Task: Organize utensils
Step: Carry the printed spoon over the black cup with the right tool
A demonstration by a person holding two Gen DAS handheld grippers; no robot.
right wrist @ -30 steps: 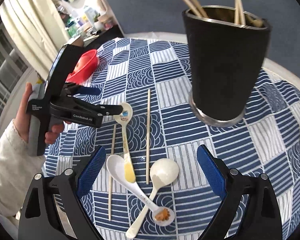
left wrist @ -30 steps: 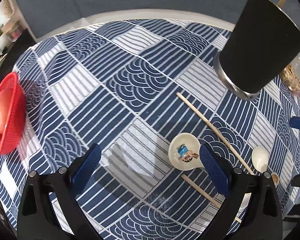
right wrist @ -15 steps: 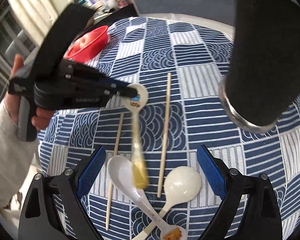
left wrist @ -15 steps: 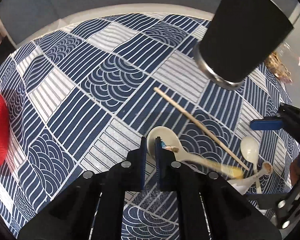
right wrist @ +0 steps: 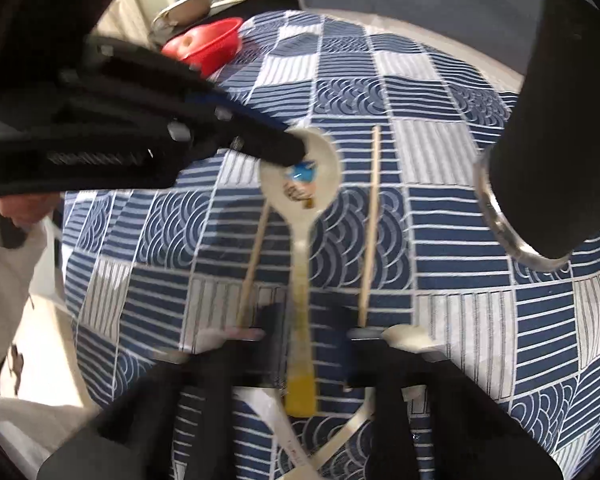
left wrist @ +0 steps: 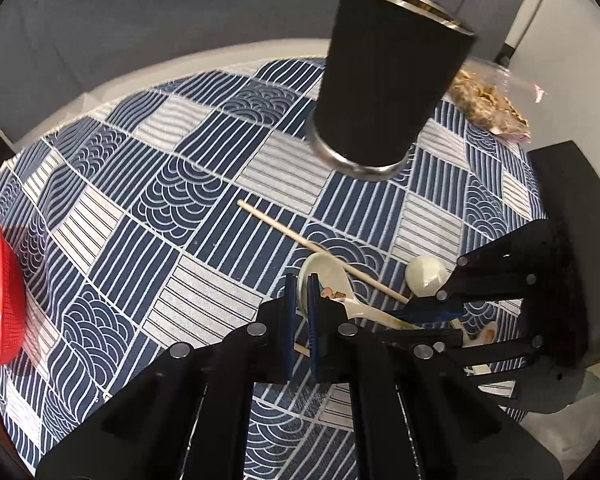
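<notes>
Blue patchwork tablecloth (left wrist: pixel 172 216) under black utensil holder (left wrist: pixel 384 80)

no readable text, labels or numbers, spoon (right wrist: pixel 300 178) bears only a cartoon

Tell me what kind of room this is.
Probably a home dining or kitchen corner: a round table with a blue patterned tablecloth, a black utensil holder with chopsticks, and a red basket holding fruit.

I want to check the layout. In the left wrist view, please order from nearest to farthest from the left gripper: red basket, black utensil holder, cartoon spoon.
1. cartoon spoon, bowl between the left gripper pads.
2. black utensil holder, beyond, upper right.
3. red basket, far left edge.
</notes>
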